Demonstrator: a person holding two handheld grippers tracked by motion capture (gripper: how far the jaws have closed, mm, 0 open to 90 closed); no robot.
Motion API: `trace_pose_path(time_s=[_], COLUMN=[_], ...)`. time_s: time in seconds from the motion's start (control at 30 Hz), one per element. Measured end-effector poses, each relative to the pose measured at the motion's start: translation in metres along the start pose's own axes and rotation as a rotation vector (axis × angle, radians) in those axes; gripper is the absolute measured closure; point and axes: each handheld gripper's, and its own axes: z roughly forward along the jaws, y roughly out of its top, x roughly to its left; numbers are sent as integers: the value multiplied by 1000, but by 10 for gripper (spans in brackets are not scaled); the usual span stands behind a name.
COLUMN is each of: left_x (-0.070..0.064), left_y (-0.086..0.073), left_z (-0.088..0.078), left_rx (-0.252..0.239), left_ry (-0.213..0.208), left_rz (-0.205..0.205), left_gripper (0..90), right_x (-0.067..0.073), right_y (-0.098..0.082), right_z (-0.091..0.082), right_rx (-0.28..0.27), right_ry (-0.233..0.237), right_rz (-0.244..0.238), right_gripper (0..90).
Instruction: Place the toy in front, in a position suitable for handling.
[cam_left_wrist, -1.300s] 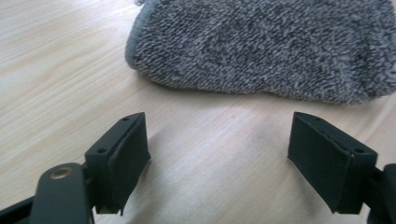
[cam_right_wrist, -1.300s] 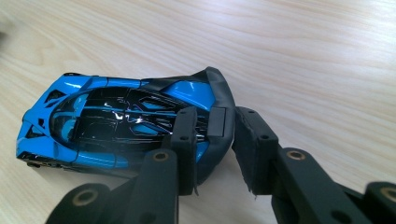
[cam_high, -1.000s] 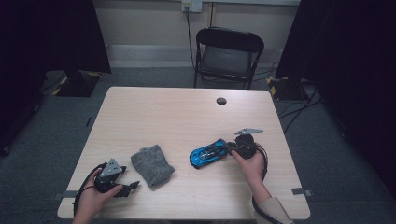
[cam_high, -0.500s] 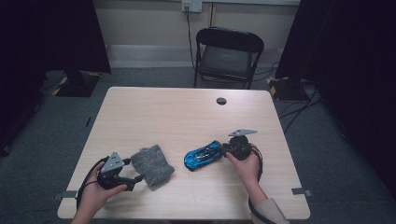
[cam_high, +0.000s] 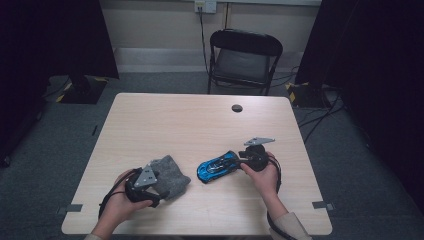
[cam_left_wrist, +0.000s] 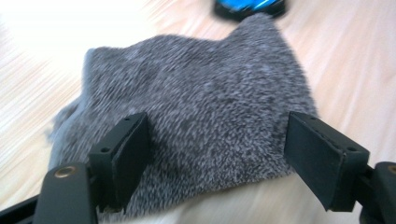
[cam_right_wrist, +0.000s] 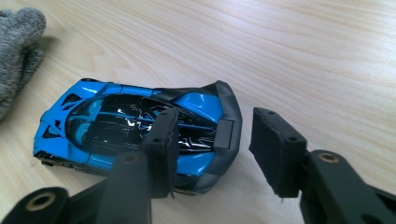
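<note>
A grey knitted cloth (cam_high: 171, 171) lies on the wooden table (cam_high: 190, 125) near its front left. My left gripper (cam_high: 156, 192) is at the cloth's near edge. In the left gripper view, the left gripper (cam_left_wrist: 217, 126) is open wide, one jaw to each side above the cloth (cam_left_wrist: 201, 88). A blue and black toy car (cam_high: 217, 166) stands right of the cloth. My right gripper (cam_high: 242, 157) is at the car's rear. In the right gripper view, the right gripper (cam_right_wrist: 217, 119) is open; one jaw hangs over the car (cam_right_wrist: 93, 116), the other stands just beyond its rear.
A small dark round cap (cam_high: 237, 108) sits on the table's far side. A black folding chair (cam_high: 243, 57) stands beyond the far edge. The grey cloth (cam_right_wrist: 18, 42) lies close to the car's nose. Bare tabletop stretches across the far half.
My left gripper has moved right, up to the cloth, and now straddles its near edge. My right gripper has shifted slightly left, closer onto the car's rear.
</note>
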Motion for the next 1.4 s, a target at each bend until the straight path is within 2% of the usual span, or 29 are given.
trace_pose_path(time_s=[0.1,0.2,0.27,0.43,0.5,0.53,0.57,0.63,0.73,0.77,0.83,0.97,1.03,1.07,1.2,1.23,1.27,1.4], left_x=[-4,-2,0,3,2,1,0,-2,-2,-1,2,13,18,20,22,25,27,38], left_y=[11,22,27,29,26,25,24,25,27,26,22,6,0,-3,-7,-9,-10,-16], left_z=[9,14,17,32,37,38,38,36,28,26,21,7,1,-2,-14,-17,-21,-29], left_rx=[-12,-39,-58,-60,-42,-25,-8,7,48,59,62,58,53,47,25,23,24,14], left_ry=[-7,-25,-48,-106,-122,-120,-116,-104,-75,-65,-37,53,61,53,-2,-9,-13,-38], left_rz=[34,39,71,25,-4,-27,-49,-64,-82,-99,-129,-206,-234,-232,-176,-171,-175,-131], left_gripper=[226,225,209,201,226,244,315,381,548,634,647,646,637,607,351,247,247,190], right_x=[2,2,1,-3,-5,-6,-7,-9,-12,-14,-16,-19,-22,-23,-24,-25,-25,-25], right_y=[1,2,2,0,-1,-2,-2,-3,-7,-9,-11,-15,-17,-18,-24,-27,-27,-32], right_z=[-2,-5,-6,-10,-12,-13,-14,-16,-18,-19,-22,-27,-30,-31,-35,-35,-35,-36], right_rx=[-6,-10,3,-3,-8,-12,-11,-16,-13,-9,-11,-8,-6,-6,-2,-1,-1,5], right_ry=[0,11,20,31,34,34,34,29,21,20,23,20,16,15,13,15,15,24], right_rz=[-14,-15,-17,-10,4,6,10,12,18,17,20,16,19,21,19,20,20,26], right_gripper=[432,396,387,377,371,370,365,364,364,365,366,366,365,365,359,354,354,352])
